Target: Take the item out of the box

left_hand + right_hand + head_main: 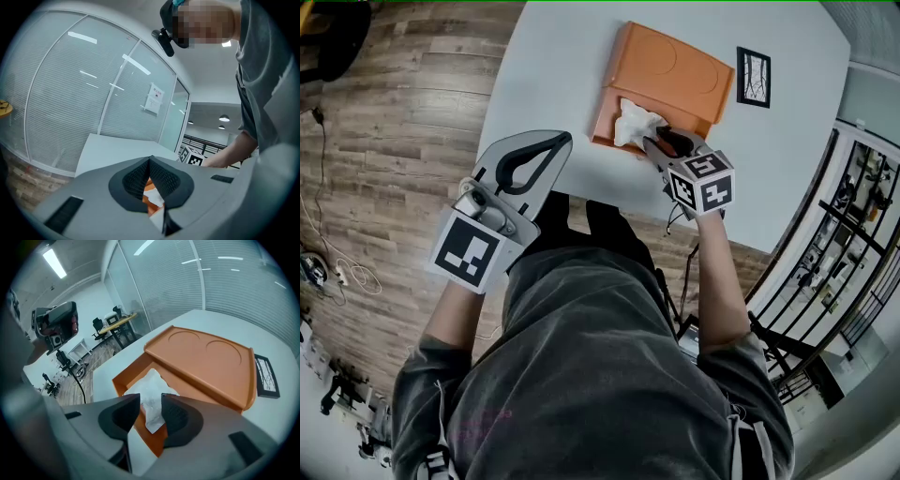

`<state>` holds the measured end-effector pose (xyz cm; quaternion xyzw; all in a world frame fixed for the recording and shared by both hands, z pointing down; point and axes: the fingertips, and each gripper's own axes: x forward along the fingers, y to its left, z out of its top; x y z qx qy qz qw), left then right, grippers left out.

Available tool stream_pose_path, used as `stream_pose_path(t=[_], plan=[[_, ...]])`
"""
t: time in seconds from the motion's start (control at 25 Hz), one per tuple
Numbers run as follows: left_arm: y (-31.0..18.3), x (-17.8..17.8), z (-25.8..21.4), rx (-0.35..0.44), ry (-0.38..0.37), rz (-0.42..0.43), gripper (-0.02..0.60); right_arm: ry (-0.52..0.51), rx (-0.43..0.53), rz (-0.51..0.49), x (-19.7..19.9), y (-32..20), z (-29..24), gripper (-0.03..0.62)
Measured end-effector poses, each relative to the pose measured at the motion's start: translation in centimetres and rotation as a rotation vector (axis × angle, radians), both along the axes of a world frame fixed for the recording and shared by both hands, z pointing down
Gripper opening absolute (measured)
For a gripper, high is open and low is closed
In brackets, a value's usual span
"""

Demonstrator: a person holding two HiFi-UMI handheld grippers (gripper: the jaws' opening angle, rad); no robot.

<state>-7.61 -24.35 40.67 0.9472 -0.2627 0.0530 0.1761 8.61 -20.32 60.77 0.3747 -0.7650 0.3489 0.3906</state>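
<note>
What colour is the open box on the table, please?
Orange. The flat orange box shows best in the right gripper view.

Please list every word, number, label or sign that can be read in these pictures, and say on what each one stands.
No text can be read here.
Paper sheet on the glass wall: print too blurred to read.
Black-framed card on the white table: a line drawing, no legible words.
Marker cubes: black-and-white square patterns, not letters.
</note>
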Motion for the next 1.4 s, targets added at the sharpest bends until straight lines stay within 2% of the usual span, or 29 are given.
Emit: stream_pose_path(t=[0.2,0.28,0.48,0.56,0.92,1.4], plan=[[-0.4,-0.5,0.1,-0.003,0.002,-0.012,0.006,0.037,-0.043,-0.013,0.3,0.3,1.2,0.152],[-0.5,-0.5,0.3,-0.006,0.002,-0.012,0.006,0.050,-0.063,-0.021,0.4,0.4,1.8,0.181],[-0.8,-0.3,0.9,-0.013,0.006,-0.014,0.006,0.071,-0.105,-0.036,0.7,0.6,3.0,0.183],[-0.8,-0.3,1.1,-0.015,0.006,-0.016,0.006,0.081,-0.124,-0.050,0.6,0.8,3.6,0.207],[-0.8,-0.5,0.8,-0.023,0.001,-0.025,0.006,0.164,-0.168,-0.091,1.1,1.2,4.4,0.207],[-0.9,-0.5,0.3,-0.010,0.000,-0.026,0.006,0.208,-0.220,-0.114,0.9,1.5,5.5,0.132]])
